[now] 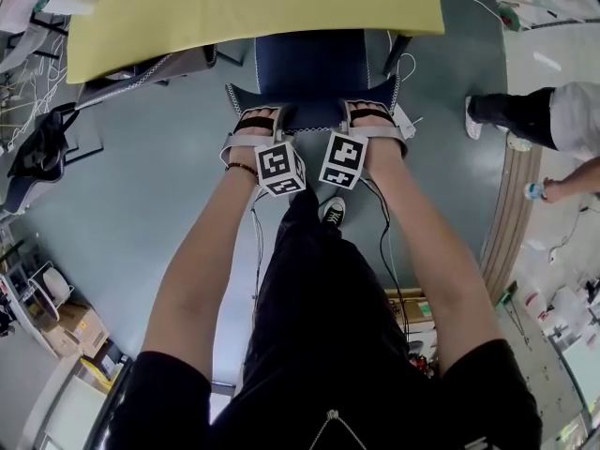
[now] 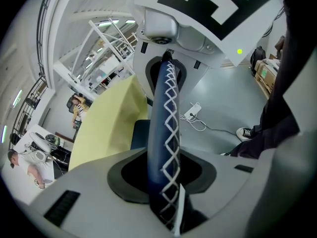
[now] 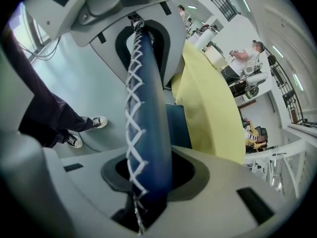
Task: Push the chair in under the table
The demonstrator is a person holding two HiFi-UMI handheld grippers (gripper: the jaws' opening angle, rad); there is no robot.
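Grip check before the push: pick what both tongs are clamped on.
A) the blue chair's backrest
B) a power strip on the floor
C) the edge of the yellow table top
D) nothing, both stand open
A: the blue, white-stitched backrest sits pinched between the jaws in both gripper views, and the head view shows the left tongs and right tongs on its top edge.

The head camera looks steeply down past both forearms (image 1: pixel 202 251) onto the left gripper (image 1: pixel 255 125), the right gripper (image 1: pixel 372 120), the chair (image 1: pixel 309 73) and the far yellow counter (image 1: pixel 253 7). Each gripper camera sits very near its own fingers (image 2: pixel 79 192), sighting along the chair's stitched back rim, apparently toward the other gripper; all three views share chair and counter.
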